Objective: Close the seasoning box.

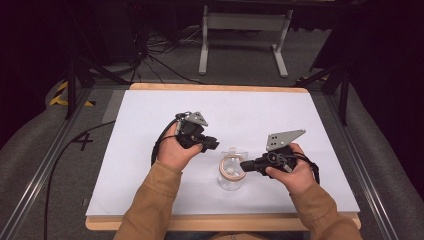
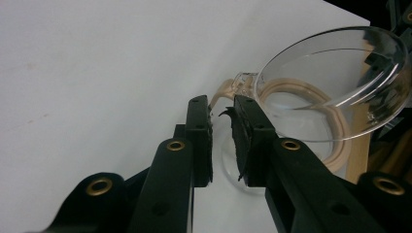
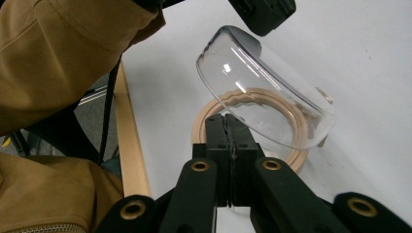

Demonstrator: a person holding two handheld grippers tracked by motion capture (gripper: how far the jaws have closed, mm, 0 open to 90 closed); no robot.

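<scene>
A clear round bowl [image 1: 231, 176] [image 3: 262, 92] is tilted over a tan ring [image 1: 230, 167] [image 3: 300, 156] on the white table sheet [image 1: 150, 130]. My right gripper [image 1: 245, 164] [image 3: 227, 121] comes in from the right, shut on the bowl's near rim and holding it off level. In the left gripper view the bowl [image 2: 340, 73] lies ahead to the right, with the ring [image 2: 291, 88] seen through it. My left gripper [image 1: 213, 144] [image 2: 222, 109] stands just left of the bowl. Its jaws are a narrow gap apart, their tips close to a small clear tab [image 2: 244, 80] on the bowl's side.
The white sheet covers a wooden board whose edge [image 1: 220, 220] runs along the front. Tan sleeves [image 3: 63, 53] reach in from the bottom. Black cables [image 1: 160, 142] trail from the left gripper. A grey stand [image 1: 245, 30] and cords lie on the floor beyond the table.
</scene>
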